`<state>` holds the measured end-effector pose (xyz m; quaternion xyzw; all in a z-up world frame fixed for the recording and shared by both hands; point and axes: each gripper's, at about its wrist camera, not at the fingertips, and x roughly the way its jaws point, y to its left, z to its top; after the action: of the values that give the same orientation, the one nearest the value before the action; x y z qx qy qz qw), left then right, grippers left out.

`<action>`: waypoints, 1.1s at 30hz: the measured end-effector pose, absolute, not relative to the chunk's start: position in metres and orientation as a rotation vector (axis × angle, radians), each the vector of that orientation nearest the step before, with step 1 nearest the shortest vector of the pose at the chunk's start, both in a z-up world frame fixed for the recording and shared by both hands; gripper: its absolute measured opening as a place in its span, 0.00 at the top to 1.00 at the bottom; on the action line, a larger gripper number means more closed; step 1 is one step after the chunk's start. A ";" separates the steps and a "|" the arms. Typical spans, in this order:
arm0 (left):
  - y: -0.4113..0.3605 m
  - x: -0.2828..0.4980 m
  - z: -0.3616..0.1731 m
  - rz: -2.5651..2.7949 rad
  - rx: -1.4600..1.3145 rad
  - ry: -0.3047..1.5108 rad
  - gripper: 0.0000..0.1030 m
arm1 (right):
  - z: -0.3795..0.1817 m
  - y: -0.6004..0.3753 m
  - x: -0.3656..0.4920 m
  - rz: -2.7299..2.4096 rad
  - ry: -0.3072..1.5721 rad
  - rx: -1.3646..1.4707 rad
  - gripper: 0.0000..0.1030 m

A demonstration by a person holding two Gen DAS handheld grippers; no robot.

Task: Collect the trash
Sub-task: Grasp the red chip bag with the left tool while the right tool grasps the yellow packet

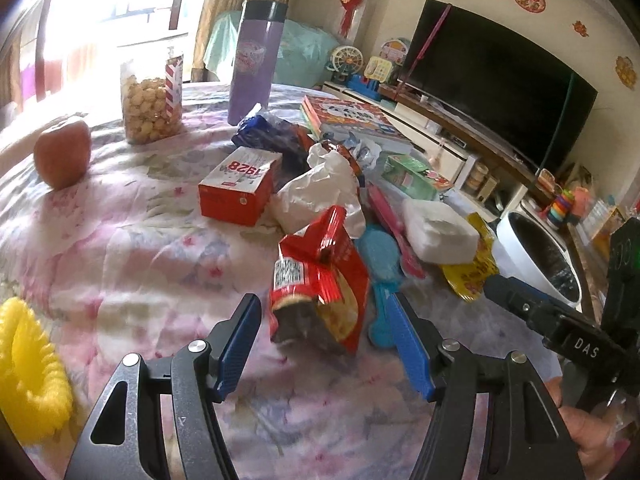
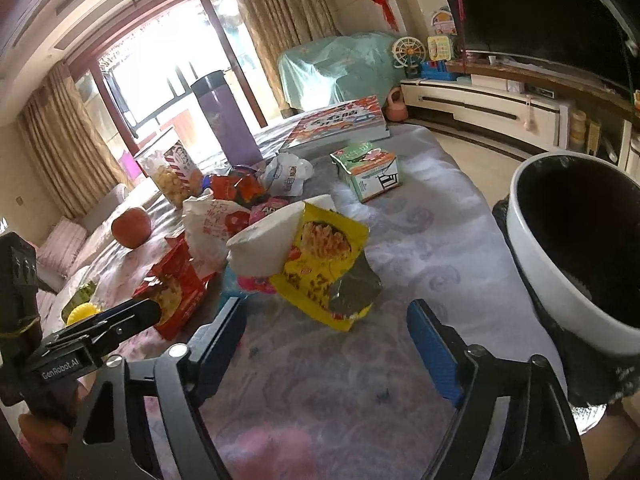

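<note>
A torn red snack wrapper [image 1: 320, 276] lies on the floral tablecloth, right between the tips of my open left gripper [image 1: 326, 308]; whether the fingers touch it is unclear. It also shows in the right wrist view [image 2: 180, 292]. A yellow noodle wrapper [image 2: 324, 268] lies just ahead of my open, empty right gripper [image 2: 324, 320], and shows in the left wrist view [image 1: 472, 272]. More trash sits behind: crumpled white paper [image 1: 320, 192], a white tissue pack [image 1: 438, 232], a blue wrapper [image 1: 266, 132]. A white trash bin [image 2: 560, 264] with a dark inside stands at the table's right edge.
A red box marked 1928 [image 1: 238, 186], a green carton [image 2: 366, 170], a purple flask [image 1: 252, 64], a jar of snacks [image 1: 150, 100], an apple [image 1: 62, 152], a picture book [image 2: 340, 122], a blue brush [image 1: 380, 264] and a yellow ring toy [image 1: 28, 372] share the table. A TV stands behind.
</note>
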<state>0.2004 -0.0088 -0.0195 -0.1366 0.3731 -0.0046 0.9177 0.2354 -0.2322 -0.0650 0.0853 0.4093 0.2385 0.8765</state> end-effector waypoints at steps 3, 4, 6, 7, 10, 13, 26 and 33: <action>-0.006 0.212 -0.027 -0.008 -0.288 0.781 0.38 | -0.069 -0.228 0.243 0.512 0.868 0.182 0.29; -0.005 0.215 -0.030 -0.008 -0.291 0.787 0.39 | -0.071 -0.227 0.246 0.519 0.878 0.182 0.36; -0.004 0.219 -0.033 -0.015 -0.301 0.793 0.46 | -0.075 -0.224 0.251 0.533 0.899 0.180 0.56; -0.004 0.221 -0.036 -0.025 -0.307 0.802 0.58 | -0.076 -0.223 0.251 0.535 0.905 0.176 0.73; -0.004 0.224 -0.039 -0.030 -0.301 0.811 0.78 | -0.076 -0.220 0.248 0.556 0.907 0.167 0.89; -0.006 0.220 -0.037 -0.036 -0.285 0.801 0.95 | -0.072 -0.223 0.239 0.587 0.888 0.171 0.93; -0.031 0.178 -0.021 -0.110 -0.232 0.756 0.97 | -0.057 -0.252 0.207 0.578 0.865 0.208 0.97; -0.045 0.161 -0.007 -0.166 -0.214 0.721 0.97 | -0.046 -0.270 0.192 0.557 0.840 0.228 0.97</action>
<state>0.1615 -0.0447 -0.0072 -0.1046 0.3515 -0.0810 0.9268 0.1922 -0.2703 -0.0462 0.1091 0.4015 0.2661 0.8695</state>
